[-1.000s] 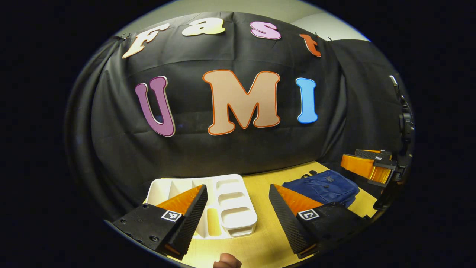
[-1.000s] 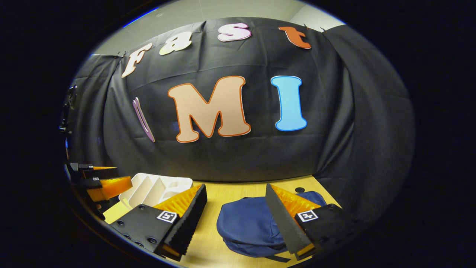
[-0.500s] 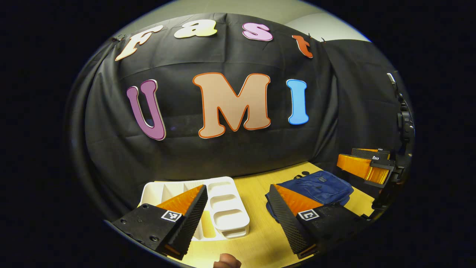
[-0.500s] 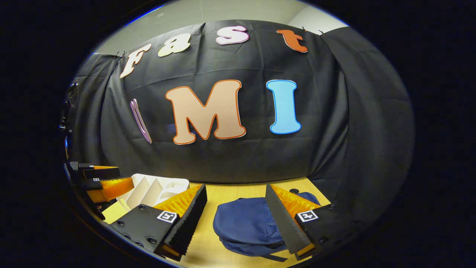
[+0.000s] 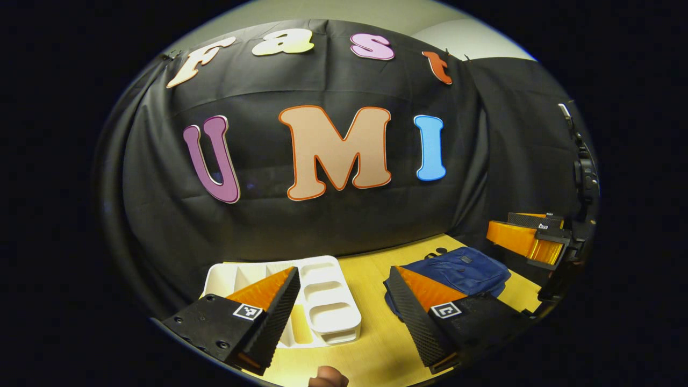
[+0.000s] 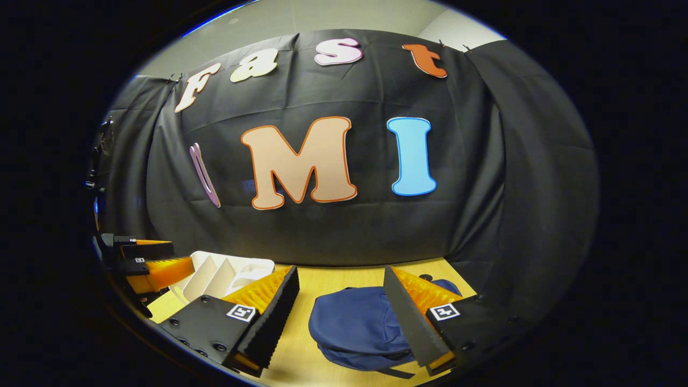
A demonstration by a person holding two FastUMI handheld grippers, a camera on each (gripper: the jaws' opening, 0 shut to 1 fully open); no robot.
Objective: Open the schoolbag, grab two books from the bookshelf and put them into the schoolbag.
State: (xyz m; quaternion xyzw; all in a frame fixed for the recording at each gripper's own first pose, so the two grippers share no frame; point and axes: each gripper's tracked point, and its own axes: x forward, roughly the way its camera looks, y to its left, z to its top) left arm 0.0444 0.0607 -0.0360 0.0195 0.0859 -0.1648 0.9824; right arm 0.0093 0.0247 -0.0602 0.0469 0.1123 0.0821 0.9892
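Both the left hand-held gripper and the right hand-held gripper hover with fingers apart, gripping nothing. The blue schoolbag lies flat on the surface, at the right one's 12 o'clock, apparently zipped. The white bookshelf sits at the left's 12; no books are discernible, so the scene fits either an unopened bag or one packed and closed.

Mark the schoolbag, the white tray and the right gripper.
schoolbag (image 6: 355, 328), right gripper view, on its blue front panel.
white tray (image 5: 322, 290), left gripper view, on a divider between compartments.
right gripper (image 6: 341, 317), right gripper view, midway between its fingertips, jaws apart.
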